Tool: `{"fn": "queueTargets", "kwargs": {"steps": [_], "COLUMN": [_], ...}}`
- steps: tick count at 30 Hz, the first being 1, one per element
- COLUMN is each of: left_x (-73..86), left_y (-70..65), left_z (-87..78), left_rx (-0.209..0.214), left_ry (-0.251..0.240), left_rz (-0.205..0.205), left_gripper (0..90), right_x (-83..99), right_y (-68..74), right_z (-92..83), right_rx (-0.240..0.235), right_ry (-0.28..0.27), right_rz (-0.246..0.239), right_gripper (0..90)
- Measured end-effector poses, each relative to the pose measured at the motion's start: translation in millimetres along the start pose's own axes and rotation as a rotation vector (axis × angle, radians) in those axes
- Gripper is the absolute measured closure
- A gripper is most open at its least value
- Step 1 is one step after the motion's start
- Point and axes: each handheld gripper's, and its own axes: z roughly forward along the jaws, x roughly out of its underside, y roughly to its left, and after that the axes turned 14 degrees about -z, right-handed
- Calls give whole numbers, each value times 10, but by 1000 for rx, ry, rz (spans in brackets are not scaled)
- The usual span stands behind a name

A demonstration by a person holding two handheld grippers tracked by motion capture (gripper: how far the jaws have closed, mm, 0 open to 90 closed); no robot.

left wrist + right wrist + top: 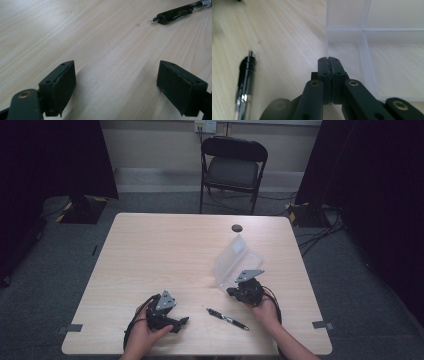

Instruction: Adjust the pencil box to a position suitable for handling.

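A black pen (227, 318) lies on the table near the front edge, between my two grippers. My left gripper (181, 322) rests low on the table to the pen's left. Its jaws stand wide open (116, 85) with bare wood between them, and the pen (180, 11) lies ahead to the right. A clear plastic box (235, 261) sits open right of centre, lid tilted up. My right gripper (235, 291) is at the box's near corner. In the right gripper view its jaws (329, 60) are pressed together where the box's (392, 65) thin left wall runs into them. The pen (245, 85) lies blurred at the left.
The light wooden table (160, 250) holds a small dark round disc (236, 228) near its far edge. A black folding chair (232, 167) stands behind the table. Cables (320, 227) run over the floor at the right. Dark curtains hang on both sides.
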Motion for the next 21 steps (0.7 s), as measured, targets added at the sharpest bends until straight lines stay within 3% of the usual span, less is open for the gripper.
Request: {"fn": "queueTargets", "kwargs": {"steps": [8, 14, 21], "left_x": [5, 5, 6], "left_y": [-8, -9, -10], "left_z": [-3, -4, -4], "left_rx": [-4, -4, -5], "left_ry": [0, 0, 0], "left_rz": [-8, -8, -8], "left_gripper": [156, 156, 156], "right_x": [-256, -415, -519], "right_y": [202, 282, 317], "right_z": [231, 357, 457], "right_rx": [-43, -59, -75], "right_ry": [-24, -15, -20], "right_rz": [-32, -55, -47], "right_gripper": [884, 887, 882]}}
